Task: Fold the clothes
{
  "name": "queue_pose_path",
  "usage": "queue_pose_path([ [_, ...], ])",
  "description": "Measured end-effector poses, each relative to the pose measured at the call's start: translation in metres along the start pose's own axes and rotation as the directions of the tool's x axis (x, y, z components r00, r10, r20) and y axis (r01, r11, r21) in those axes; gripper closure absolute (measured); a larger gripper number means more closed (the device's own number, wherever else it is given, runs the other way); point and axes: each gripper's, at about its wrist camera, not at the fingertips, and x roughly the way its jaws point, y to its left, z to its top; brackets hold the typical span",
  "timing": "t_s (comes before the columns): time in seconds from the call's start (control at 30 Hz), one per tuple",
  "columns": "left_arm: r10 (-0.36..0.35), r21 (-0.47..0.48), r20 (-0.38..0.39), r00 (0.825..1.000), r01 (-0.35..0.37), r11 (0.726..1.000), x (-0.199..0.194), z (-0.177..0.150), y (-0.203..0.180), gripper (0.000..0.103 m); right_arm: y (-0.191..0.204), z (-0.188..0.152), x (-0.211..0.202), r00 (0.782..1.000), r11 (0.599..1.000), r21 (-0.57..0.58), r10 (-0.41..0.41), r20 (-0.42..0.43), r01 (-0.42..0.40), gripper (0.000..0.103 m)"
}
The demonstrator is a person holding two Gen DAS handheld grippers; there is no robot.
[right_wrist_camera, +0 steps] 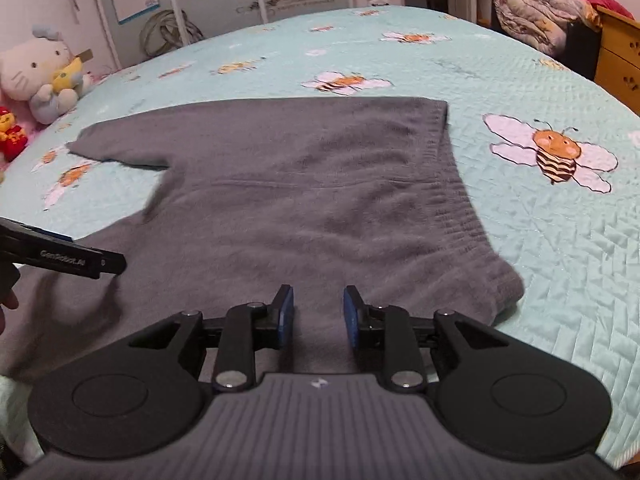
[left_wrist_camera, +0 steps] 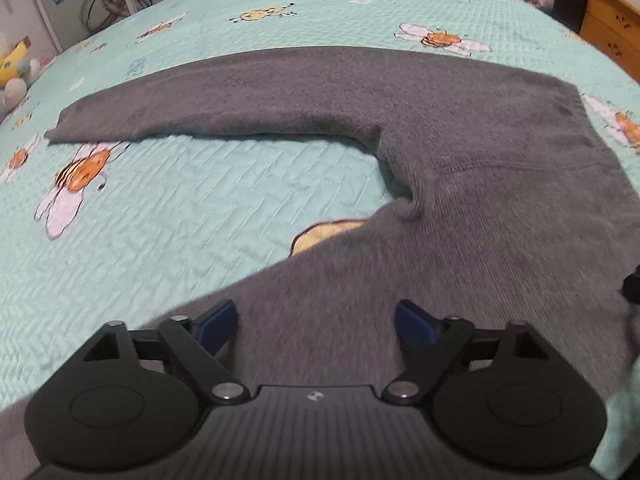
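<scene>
- Your grey sweater point(right_wrist_camera: 304, 184) lies flat on the bed point(right_wrist_camera: 540, 248), spread over a mint quilt printed with bees.
- One sleeve point(left_wrist_camera: 192, 108) stretches out to the left, lying flat on the quilt; the ribbed hem point(right_wrist_camera: 452, 184) runs down the sweater's right edge.
- No containers are in view. A wooden dresser point(right_wrist_camera: 620, 56) stands beyond the bed's far right corner, drawers closed.
- Your left gripper point(left_wrist_camera: 316, 320) sits over the near sleeve area, jaws wide apart with grey fabric below and between them; nothing is clamped.
- Your right gripper point(right_wrist_camera: 318, 312) sits over the sweater's near edge, close to the hem corner, jaws apart and empty.
- Whether either gripper's pads touch the fabric cannot be told.
- A plush toy point(right_wrist_camera: 36, 76) sits at the bed's far left.
</scene>
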Motion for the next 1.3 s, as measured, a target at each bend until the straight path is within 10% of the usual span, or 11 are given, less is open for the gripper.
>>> queue_pose_path([
  [0.37, -0.063, -0.014, 0.052, 0.997, 0.064, 0.998, -0.025, -0.080, 0.052, 0.020, 0.018, -0.033, 0.004, 0.992, 0.993, 0.014, 0.118, -0.039, -0.118, 0.076],
  [0.87, -0.032, -0.049, 0.050, 0.998, 0.035, 0.998, -0.017, -0.085, 0.055, 0.002, -0.085, -0.012, 0.005, 0.999, 0.952, 0.305, 0.000, 0.034, -0.010, 0.077],
  [1.3, -0.017, -0.071, -0.001, 1.000, 0.017, 0.997, -0.012, -0.075, 0.056, 0.000, -0.101, -0.013, 0.007, 0.999, 0.962, 0.272, 0.000, 0.044, -0.012, 0.079],
])
